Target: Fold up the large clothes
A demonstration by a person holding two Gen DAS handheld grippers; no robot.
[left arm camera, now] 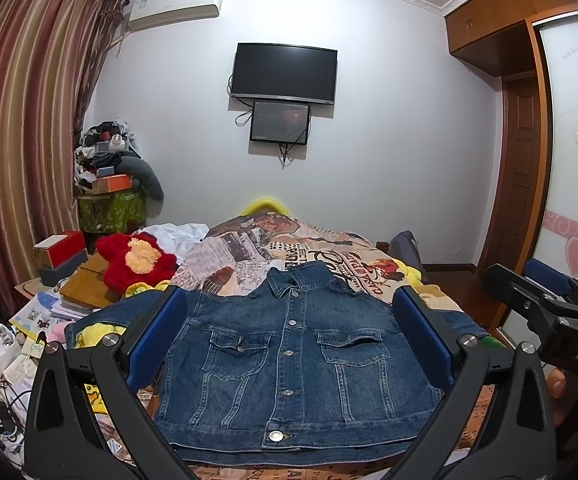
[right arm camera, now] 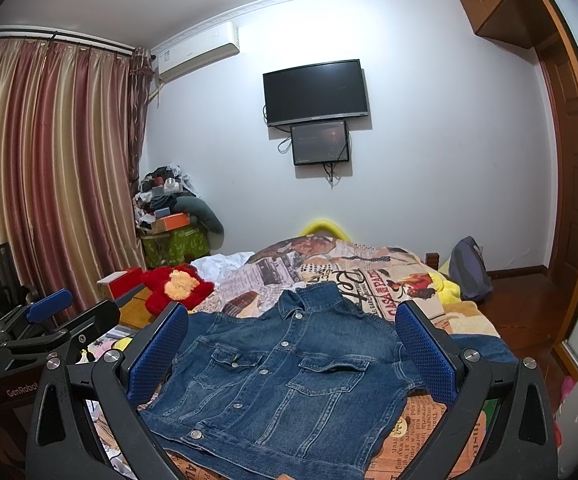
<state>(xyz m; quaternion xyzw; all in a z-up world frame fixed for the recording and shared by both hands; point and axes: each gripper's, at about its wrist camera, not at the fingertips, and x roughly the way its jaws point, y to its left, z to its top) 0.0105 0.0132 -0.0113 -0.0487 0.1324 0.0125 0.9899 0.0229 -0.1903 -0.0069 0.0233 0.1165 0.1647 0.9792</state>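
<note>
Denim jacket [left arm camera: 289, 360] lay flat between and beyond our jaws, front up, buttoned, collar away from us, on the bed [left arm camera: 329, 248]. Both pairs of jaws stood wide and held nothing: the left gripper [left arm camera: 289, 336] and the right gripper [right arm camera: 292, 348] hovered above the hem side. The sleeves appeared spread outward past each blue pad, partly hidden. To fold well, we judged each gripper should pinch a shoulder or sleeve edge through all layers and carry it evenly toward the button line. Denim looked stiff and dark. A red plush toy [left arm camera: 137, 260] sat left of the jaws.
</note>
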